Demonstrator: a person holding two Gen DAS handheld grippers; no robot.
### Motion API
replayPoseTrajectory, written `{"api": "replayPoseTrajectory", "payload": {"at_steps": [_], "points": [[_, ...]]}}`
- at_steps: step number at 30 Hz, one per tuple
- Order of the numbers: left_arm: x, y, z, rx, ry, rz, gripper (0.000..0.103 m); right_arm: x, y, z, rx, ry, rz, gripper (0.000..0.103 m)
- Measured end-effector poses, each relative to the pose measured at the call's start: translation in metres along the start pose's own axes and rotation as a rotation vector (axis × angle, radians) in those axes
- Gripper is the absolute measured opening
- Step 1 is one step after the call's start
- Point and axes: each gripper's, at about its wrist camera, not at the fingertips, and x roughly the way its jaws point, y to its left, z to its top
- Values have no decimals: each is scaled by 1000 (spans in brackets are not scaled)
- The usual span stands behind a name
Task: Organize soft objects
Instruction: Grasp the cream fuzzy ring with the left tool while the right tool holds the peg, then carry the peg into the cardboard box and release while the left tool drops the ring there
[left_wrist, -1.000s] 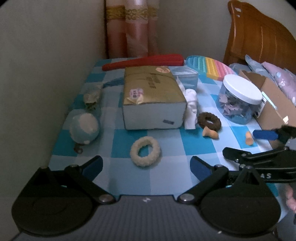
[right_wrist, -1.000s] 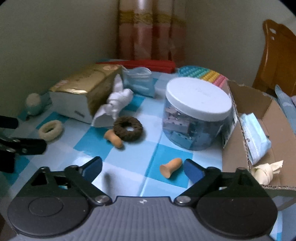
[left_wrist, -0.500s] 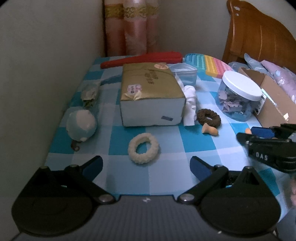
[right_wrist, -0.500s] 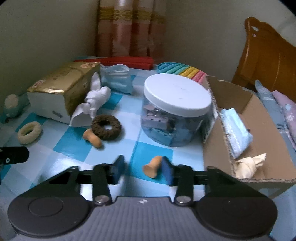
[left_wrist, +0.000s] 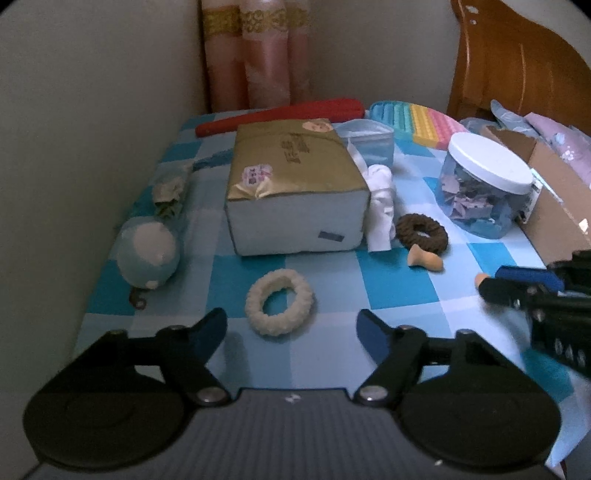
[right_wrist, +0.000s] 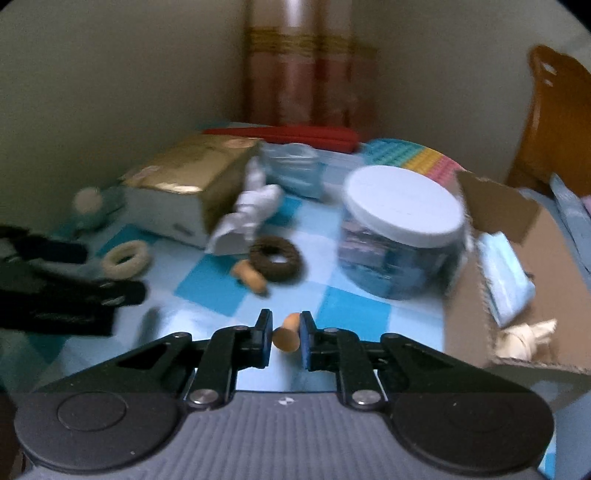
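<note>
A cream fluffy ring (left_wrist: 279, 307) lies on the blue checked cloth. My left gripper (left_wrist: 291, 326) sits just before it, jaws closing, the ring's near edge between the fingertips with no pad touching it. My right gripper (right_wrist: 286, 332) is shut on a small orange foam piece (right_wrist: 287, 334), held a little above the cloth. It also shows at the right edge of the left wrist view as the right gripper (left_wrist: 524, 291). A brown ring (left_wrist: 421, 233) and a second orange piece (left_wrist: 424, 260) lie further back.
A gold tissue pack (left_wrist: 295, 184) with white cloth (left_wrist: 380, 206) beside it stands mid-table. A plush ball (left_wrist: 147, 254) lies by the left wall. A white-lidded jar (right_wrist: 399, 229) stands left of an open cardboard box (right_wrist: 469, 306) holding a blue pack and knotted cloth.
The right jaws have closed from wide open onto the orange foam piece. The left jaws have narrowed towards the cream ring. Both hands have stayed nearly in place.
</note>
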Motion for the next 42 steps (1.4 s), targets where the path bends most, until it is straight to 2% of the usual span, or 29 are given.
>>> {"api": "replayPoseTrajectory", "payload": {"at_steps": [6, 10, 21, 23, 26, 31, 37, 42], "points": [[9, 2, 2, -34, -11, 17, 63, 5, 7, -3, -34, 7, 45, 19], [12, 1, 4, -47, -20, 24, 60, 5, 4, -4, -35, 9, 59, 20], [14, -2, 5, -58, -36, 42, 56, 9, 1, -10, -11, 25, 26, 21], [13, -3, 5, -54, -40, 43, 53, 9, 2, -9, -13, 25, 21, 21], [13, -3, 6, -56, -40, 31, 41, 10, 3, -8, -17, 28, 22, 20], [13, -1, 7, -60, -33, 29, 35, 9, 2, -8, -14, 29, 24, 19], [6, -4, 10, -25, -38, 8, 33, 6, -3, -7, -4, 21, 21, 19], [-6, -11, 15, 28, -66, -7, 33, -1, -11, -2, -4, -14, -25, 19]]}}
